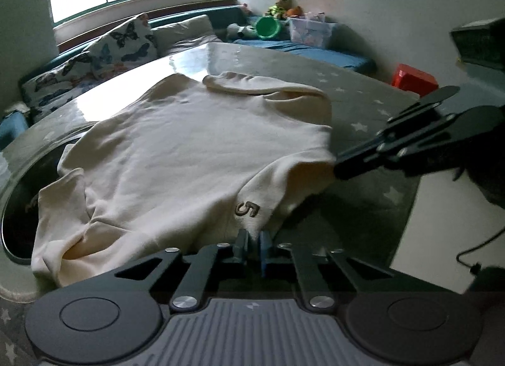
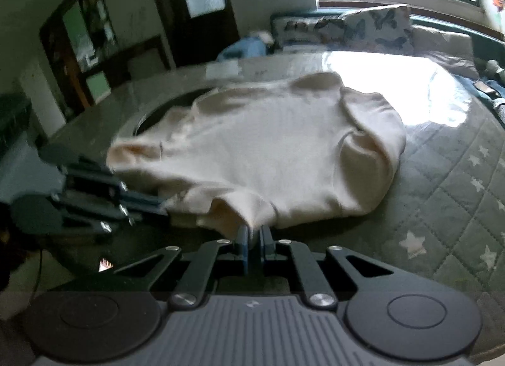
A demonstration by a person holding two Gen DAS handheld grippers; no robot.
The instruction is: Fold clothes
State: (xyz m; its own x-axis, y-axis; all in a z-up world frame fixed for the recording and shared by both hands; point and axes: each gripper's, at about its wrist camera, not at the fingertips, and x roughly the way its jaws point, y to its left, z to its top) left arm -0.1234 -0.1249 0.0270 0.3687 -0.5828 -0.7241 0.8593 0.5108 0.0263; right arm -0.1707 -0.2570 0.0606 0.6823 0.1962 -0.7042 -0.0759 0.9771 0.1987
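A cream sweatshirt (image 1: 189, 151) with a brown "5" (image 1: 247, 209) lies spread on the grey star-patterned table cover (image 1: 363, 104). My left gripper (image 1: 253, 239) is shut on its near hem edge, the cloth pinched between the blue pads. My right gripper (image 1: 337, 170) reaches in from the right and pinches the same edge further along. In the right wrist view the sweatshirt (image 2: 268, 151) lies ahead, my right gripper (image 2: 255, 238) is shut on its near edge, and my left gripper (image 2: 161, 203) holds the edge at the left.
A dark round opening (image 1: 22, 208) sits in the table under the sweatshirt's left side. Butterfly cushions (image 1: 120, 47), a clear bin (image 1: 311, 30) and toys lie on the bench behind. A red box (image 1: 413, 79) stands at the right. A cable (image 1: 479, 249) hangs by the table's edge.
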